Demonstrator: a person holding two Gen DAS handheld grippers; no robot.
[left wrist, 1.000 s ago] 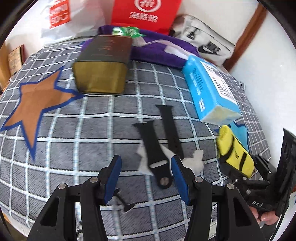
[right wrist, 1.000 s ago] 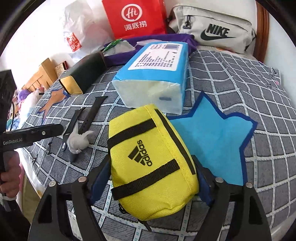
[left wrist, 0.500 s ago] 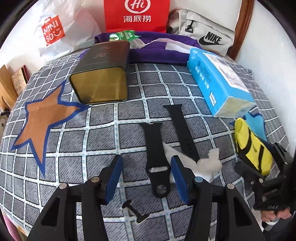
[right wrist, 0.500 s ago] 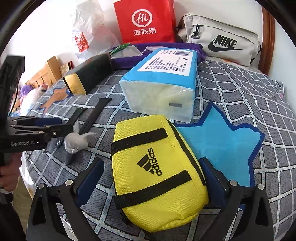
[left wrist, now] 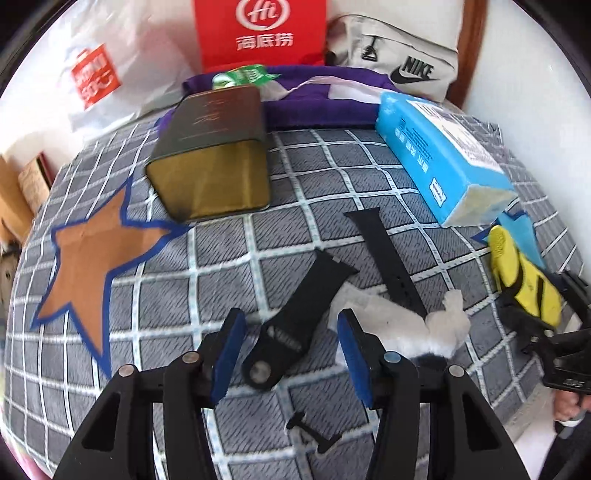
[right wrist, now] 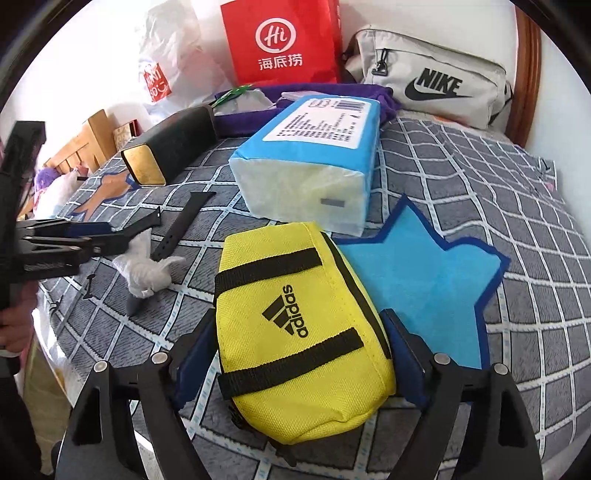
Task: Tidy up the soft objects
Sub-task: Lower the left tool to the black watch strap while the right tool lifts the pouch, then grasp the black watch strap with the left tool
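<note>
My left gripper [left wrist: 288,354] is open, its blue pads either side of the lower end of a black watch strap [left wrist: 295,325] lying on the checked grey cover. A second black strap [left wrist: 388,258] and a crumpled white tissue [left wrist: 417,328] lie just right of it. My right gripper [right wrist: 299,354] has its pads against both sides of a yellow Adidas pouch [right wrist: 299,314], which rests partly on a blue star patch [right wrist: 417,273]. The pouch also shows at the far right of the left wrist view [left wrist: 524,280]. The straps [right wrist: 181,221] and tissue [right wrist: 147,269] show left in the right wrist view.
A blue tissue pack [right wrist: 314,166] lies behind the pouch. A dark tin box [left wrist: 218,155], an orange star patch [left wrist: 92,266], a purple cloth [left wrist: 317,107], a red bag [left wrist: 262,33], a white plastic bag [left wrist: 110,77] and a grey Nike bag [right wrist: 436,85] sit further back. A small black pin [left wrist: 314,432] lies near the front edge.
My left gripper has dropped lower and closer around the left strap, which now lies more slanted. My right gripper's pads have closed in against the yellow pouch.
</note>
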